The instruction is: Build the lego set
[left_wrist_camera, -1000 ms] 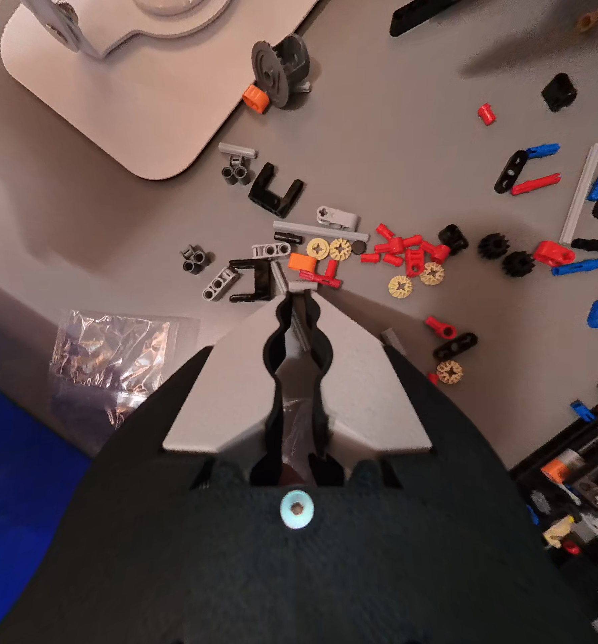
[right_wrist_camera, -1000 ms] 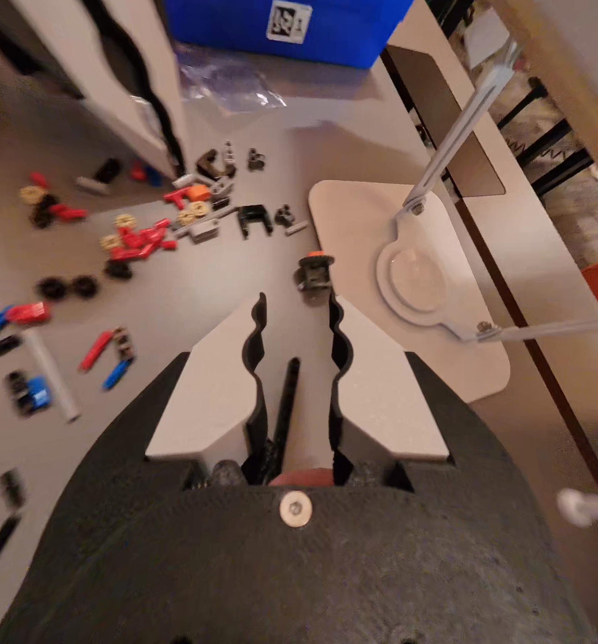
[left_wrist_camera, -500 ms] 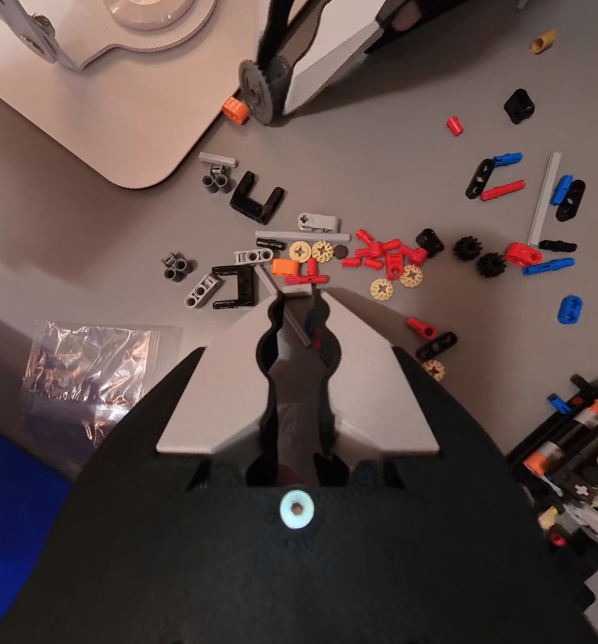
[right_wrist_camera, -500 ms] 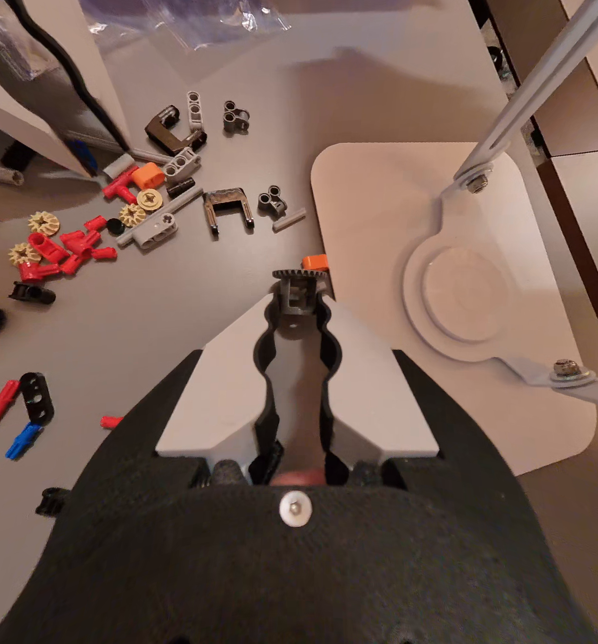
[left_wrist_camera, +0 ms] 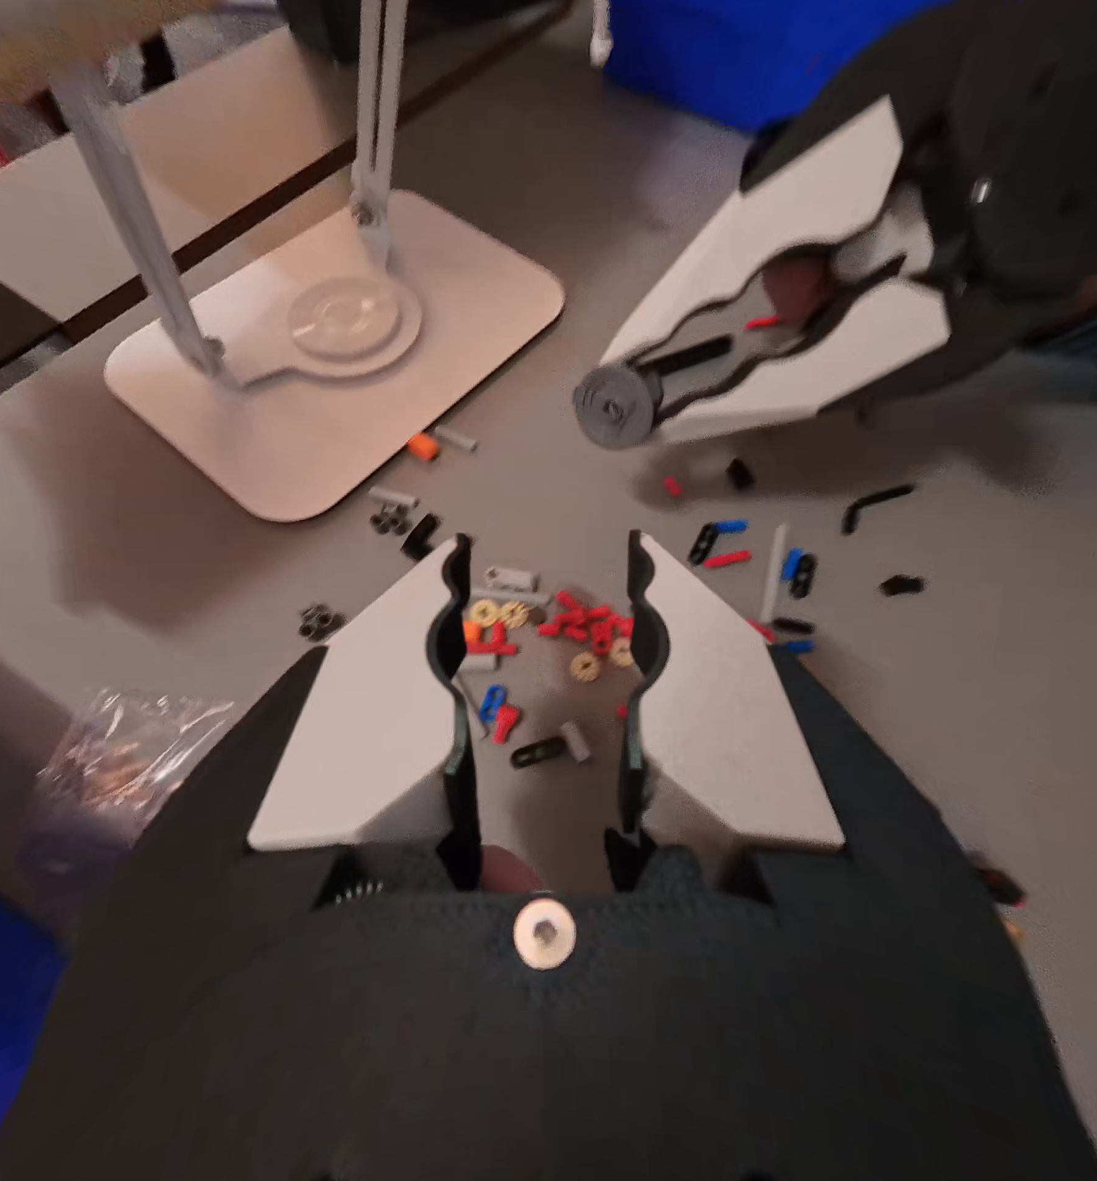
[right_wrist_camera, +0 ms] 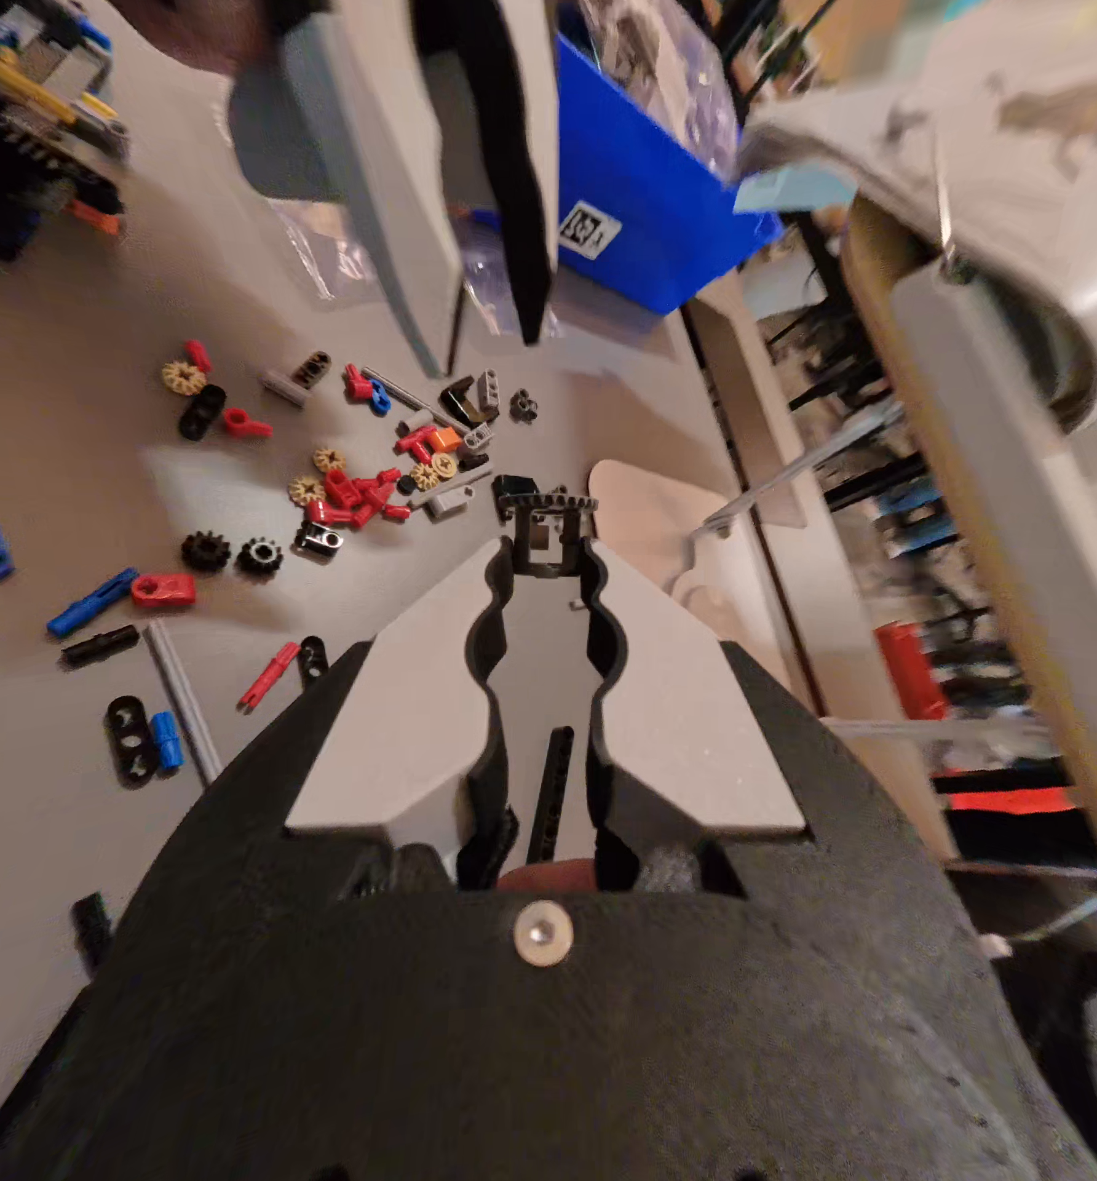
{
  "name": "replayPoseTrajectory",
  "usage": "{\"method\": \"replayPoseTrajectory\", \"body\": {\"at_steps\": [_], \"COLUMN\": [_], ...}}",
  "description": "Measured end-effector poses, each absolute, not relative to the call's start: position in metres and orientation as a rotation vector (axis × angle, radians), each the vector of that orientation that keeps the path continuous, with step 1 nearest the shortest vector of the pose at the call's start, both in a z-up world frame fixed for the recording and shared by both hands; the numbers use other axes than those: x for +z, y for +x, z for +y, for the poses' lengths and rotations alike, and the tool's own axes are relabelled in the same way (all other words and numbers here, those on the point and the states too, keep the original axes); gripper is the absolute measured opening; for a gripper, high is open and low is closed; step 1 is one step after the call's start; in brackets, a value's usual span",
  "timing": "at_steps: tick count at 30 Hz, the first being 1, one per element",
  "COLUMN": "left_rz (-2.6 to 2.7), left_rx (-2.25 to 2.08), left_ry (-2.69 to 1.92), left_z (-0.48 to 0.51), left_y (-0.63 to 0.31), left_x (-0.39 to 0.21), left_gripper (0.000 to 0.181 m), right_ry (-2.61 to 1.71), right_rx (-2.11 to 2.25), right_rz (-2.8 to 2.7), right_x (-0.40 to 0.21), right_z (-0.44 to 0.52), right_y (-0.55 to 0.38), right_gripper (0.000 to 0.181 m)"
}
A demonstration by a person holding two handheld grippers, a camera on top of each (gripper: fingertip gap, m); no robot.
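A: Start with the big things. What fills the table [left_wrist_camera: 565, 192]?

B: The pale stand base [left_wrist_camera: 341, 383] with its two slanted struts takes the far left. A blue bin [right_wrist_camera: 648, 211] sits at the far edge, and a crumpled clear bag [left_wrist_camera: 118, 754] lies near the left gripper.

A: And the grippers?

B: The left gripper [left_wrist_camera: 546, 549] hangs above the loose pile with its jaws spread wide and nothing between them, I judge so it can take whatever part is wanted next. The right gripper [right_wrist_camera: 546, 549] is closed on the dark grey gear piece [right_wrist_camera: 546, 524], lifted clear of the table. It pinches the frame below the toothed ring, which leaves the gear face free, probably for fitting a part onto it.

A: Where are the rest of the lego parts?

B: Scattered in the middle of the table: a cluster of red pins [right_wrist_camera: 360, 498], tan gears [right_wrist_camera: 306, 489], two black gears [right_wrist_camera: 258, 556], blue pins [right_wrist_camera: 92, 601] and a grey axle [right_wrist_camera: 182, 703]. A part-built model [right_wrist_camera: 41, 128] sits at the far left corner of the right wrist view, too blurred to describe.
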State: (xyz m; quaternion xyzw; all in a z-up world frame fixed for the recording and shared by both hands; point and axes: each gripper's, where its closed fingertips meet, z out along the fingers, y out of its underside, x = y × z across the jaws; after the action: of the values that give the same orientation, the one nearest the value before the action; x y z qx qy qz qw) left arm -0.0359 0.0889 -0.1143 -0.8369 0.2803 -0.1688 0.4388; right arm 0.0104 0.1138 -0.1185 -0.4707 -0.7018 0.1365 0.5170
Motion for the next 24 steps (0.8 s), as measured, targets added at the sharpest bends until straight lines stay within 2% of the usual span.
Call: {"method": "replayPoseTrajectory", "body": {"at_steps": [5,11,16,24], "left_rz": [0.687,0.686,0.684,0.757], "left_rx": [-0.623,-0.803,-0.841,-0.767], "left_ry": [-2.026,-2.011,-1.999,-2.015], "left_z": [0.082,0.072,0.068,0.058], "left_y": [-0.003,0.023,0.032,0.035], "left_x": [-0.101,-0.099,-0.098,-0.102], "left_gripper": [0.053,0.052,0.028,0.027], "right_ry": [-0.968,-0.852,-0.807,-0.824], "right_rx": [0.225,0.111,0.072,0.11], "right_rz": [-1.651,-1.659,-1.66,-1.667], "right_x": [-0.106,-0.102,-0.102,-0.102], "right_z": [0.091,0.077,0.07,0.057], "right_y": [0.016,0.019,0.019,0.025], "right_gripper": [0.018,0.019,0.019,0.024]}}
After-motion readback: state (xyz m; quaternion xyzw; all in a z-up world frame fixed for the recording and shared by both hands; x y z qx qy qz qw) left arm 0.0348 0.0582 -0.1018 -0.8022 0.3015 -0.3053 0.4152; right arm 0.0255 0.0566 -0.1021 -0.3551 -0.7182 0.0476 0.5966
